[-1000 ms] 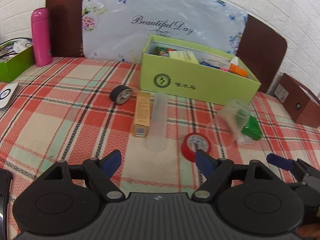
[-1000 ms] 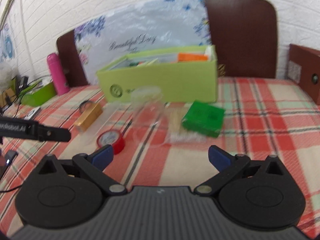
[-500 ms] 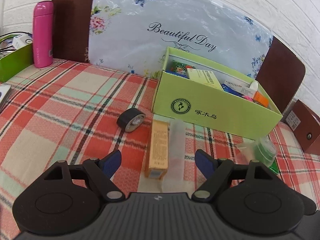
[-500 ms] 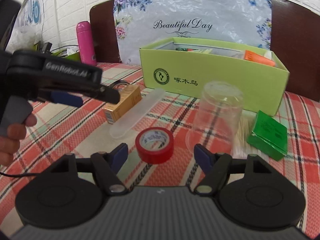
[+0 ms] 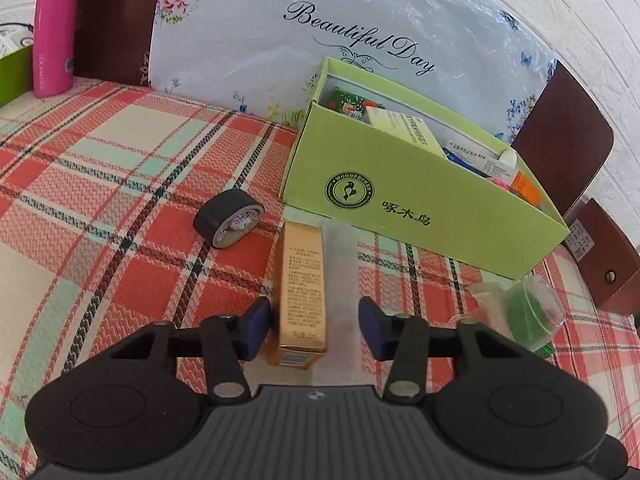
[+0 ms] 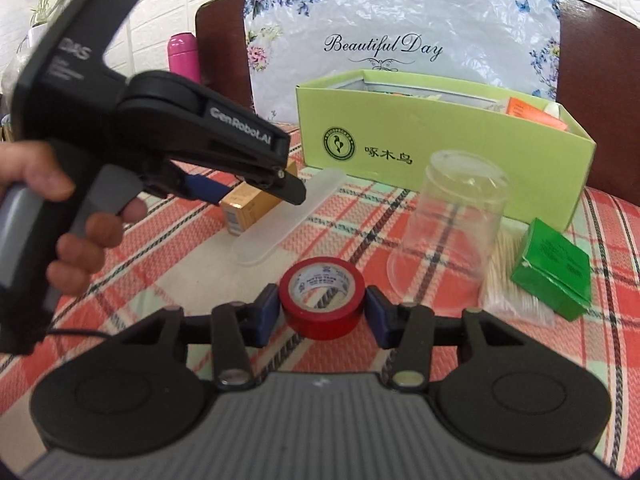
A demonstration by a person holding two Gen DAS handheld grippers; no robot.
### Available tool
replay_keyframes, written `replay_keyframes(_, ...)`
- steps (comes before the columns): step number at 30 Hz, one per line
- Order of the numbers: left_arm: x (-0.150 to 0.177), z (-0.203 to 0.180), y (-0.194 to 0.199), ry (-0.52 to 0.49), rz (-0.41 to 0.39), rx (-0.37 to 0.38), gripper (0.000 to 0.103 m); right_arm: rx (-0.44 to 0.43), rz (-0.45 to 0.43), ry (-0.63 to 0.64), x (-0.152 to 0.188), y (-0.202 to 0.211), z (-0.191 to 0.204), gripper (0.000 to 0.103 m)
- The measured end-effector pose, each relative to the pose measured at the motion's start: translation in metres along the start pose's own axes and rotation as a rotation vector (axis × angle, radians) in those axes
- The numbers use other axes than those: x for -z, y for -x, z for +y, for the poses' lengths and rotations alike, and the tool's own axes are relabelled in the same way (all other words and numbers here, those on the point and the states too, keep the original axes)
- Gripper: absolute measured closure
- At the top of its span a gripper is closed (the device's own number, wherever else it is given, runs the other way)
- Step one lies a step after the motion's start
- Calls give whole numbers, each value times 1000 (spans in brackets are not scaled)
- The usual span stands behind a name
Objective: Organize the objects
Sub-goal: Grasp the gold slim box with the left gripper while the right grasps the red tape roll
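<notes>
My left gripper [image 5: 315, 326] is open, its fingers on either side of a gold carton [image 5: 302, 286] and a clear plastic case [image 5: 339, 280] lying side by side on the plaid cloth. My right gripper [image 6: 322, 312] is open around a red tape roll [image 6: 322, 302], its pads close to the roll's sides. The left gripper [image 6: 256, 184] also shows in the right wrist view, above the gold carton [image 6: 250, 206] and clear case [image 6: 288, 216]. A green open box [image 5: 420, 196] with several packets stands behind.
A black tape roll [image 5: 229, 219] lies left of the carton. An upturned clear cup [image 6: 448, 224], a pack of cotton swabs [image 6: 516, 280] and a small green box [image 6: 554, 268] sit to the right. A pink bottle [image 5: 54, 28] stands far left; a brown box [image 5: 604, 256] stands far right.
Both grippers moved forward and lower. The left one now straddles the carton and clear case; the right one has come up around the red tape roll and its jaws have narrowed.
</notes>
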State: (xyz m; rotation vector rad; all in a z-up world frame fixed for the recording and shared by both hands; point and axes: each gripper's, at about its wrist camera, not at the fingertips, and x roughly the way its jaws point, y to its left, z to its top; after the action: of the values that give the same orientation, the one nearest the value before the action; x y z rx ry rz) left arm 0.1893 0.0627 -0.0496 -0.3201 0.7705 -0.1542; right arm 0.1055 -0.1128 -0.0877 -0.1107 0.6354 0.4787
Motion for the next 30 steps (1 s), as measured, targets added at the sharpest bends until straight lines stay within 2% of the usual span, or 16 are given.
replay_keyframes(6, 3, 4, 6, -9, 26, 29, 77, -4, 7, -16, 8, 15, -2, 57)
replay_keyframes(8, 6, 4, 15, -32, 44, 34, 78, -5, 13, -20, 10, 22, -3, 57)
replay_keyframes(12, 25, 8, 41, -78, 60, 34, 78, -7, 28, -41, 20, 38, -9, 57)
replay_keyframes(17, 47, 10, 55, -80, 60, 12, 78, 2, 35, -80, 27, 49, -17, 57)
replay_keyframes(23, 45, 7, 46, -72, 52, -1, 71, 10, 32, -76, 26, 47, -16, 57)
replay_keyframes(30, 44, 7, 45, -64, 44, -1, 71, 11, 39, -77, 25, 45, -15, 57)
